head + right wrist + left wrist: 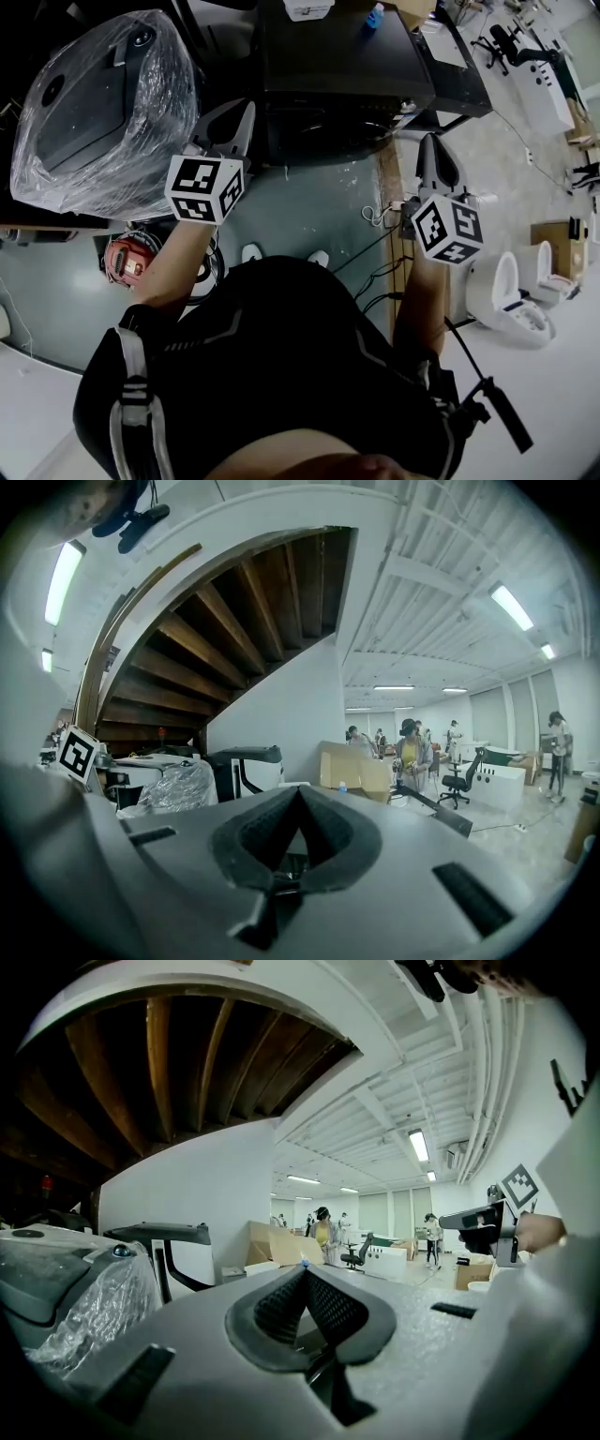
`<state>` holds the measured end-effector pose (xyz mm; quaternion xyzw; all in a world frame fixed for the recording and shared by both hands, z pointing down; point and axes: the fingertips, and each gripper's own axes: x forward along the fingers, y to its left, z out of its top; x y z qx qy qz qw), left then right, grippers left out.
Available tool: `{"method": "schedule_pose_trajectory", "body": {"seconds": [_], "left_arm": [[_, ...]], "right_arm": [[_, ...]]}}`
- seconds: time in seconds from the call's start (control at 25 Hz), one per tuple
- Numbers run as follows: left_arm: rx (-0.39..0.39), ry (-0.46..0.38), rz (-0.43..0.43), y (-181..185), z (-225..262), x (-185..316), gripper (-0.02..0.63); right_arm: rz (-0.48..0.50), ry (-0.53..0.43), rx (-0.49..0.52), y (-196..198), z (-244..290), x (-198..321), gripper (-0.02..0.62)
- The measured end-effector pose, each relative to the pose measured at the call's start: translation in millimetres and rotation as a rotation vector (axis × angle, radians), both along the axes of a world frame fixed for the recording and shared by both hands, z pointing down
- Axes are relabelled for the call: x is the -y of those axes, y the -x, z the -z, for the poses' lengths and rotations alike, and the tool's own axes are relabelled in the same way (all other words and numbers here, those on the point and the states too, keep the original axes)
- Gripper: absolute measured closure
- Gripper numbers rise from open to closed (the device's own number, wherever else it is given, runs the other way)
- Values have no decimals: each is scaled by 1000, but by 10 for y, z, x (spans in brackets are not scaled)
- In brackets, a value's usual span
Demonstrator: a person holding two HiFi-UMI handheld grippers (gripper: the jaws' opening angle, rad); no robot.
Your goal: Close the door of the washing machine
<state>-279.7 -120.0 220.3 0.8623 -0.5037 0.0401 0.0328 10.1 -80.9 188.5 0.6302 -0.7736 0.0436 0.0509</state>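
Observation:
The black washing machine (337, 75) stands at the top middle of the head view, its dark front facing me; I cannot tell how its door stands. My left gripper (244, 111) is held up before the machine's left front corner, shut and empty. My right gripper (430, 141) hangs off the machine's right front corner, also shut with nothing in it. In the left gripper view the pads (281, 1302) meet at the tips of the left gripper (303, 1267). The right gripper (298, 789) shows the same in its own view, with the black machine (246, 757) to its left.
A machine wrapped in clear plastic (103, 112) stands left of the washer. Cables (375, 272) and a red tool (127, 258) lie on the floor by my feet. White fixtures (511, 300) sit at the right. Cardboard boxes (352, 771), an office chair (459, 780) and people (410, 752) are farther off.

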Motion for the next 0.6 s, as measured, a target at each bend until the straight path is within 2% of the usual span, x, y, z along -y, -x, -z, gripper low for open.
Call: {"method": "schedule_pose_trajectory", "body": {"seconds": [0.6], "left_arm": [[-2, 2, -7, 50, 13, 36, 603]], "right_arm": [[-18, 0, -18, 64, 37, 55, 591]]}}
